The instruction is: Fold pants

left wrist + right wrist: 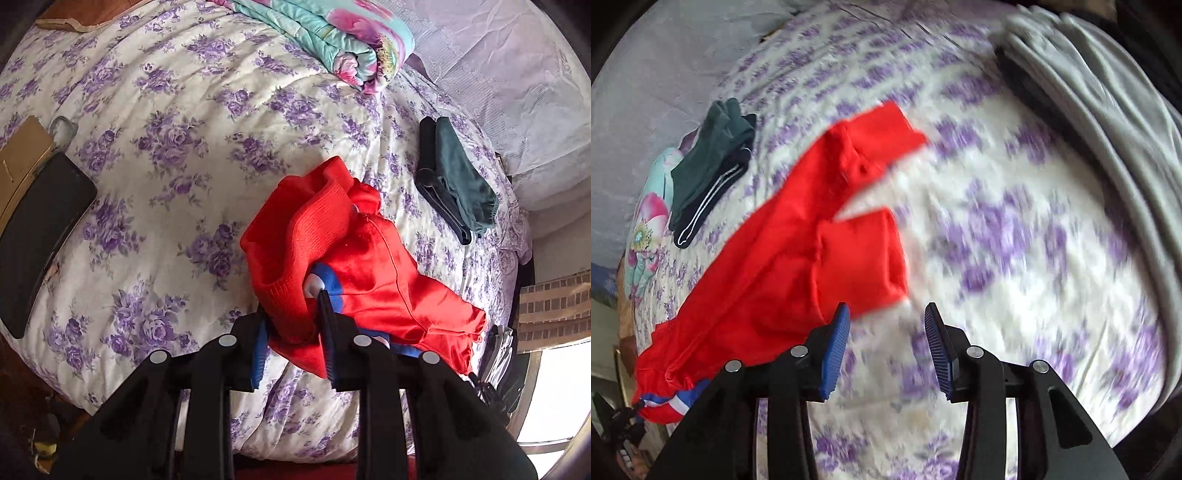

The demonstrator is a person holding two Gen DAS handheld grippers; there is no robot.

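A pair of red pants (373, 258) lies bunched on a purple-flowered bedspread (166, 147). My left gripper (293, 308) is shut on a ribbed red cuff, which is lifted and folded over toward the rest of the pants; a blue and white trim shows beside the fingers. In the right wrist view the red pants (798, 240) stretch diagonally, with both leg ends up to the right and the striped waistband at the lower left. My right gripper (886, 314) stands open just right of the nearer leg end, with only bedspread (997, 240) between its blue pads.
Folded dark green pants (458, 177) (709, 162) lie beyond the red ones. A rolled floral quilt (332, 37) sits at the far side. A black flat device (40, 236) rests at the left bed edge. A grey blanket (1089, 110) covers the right side.
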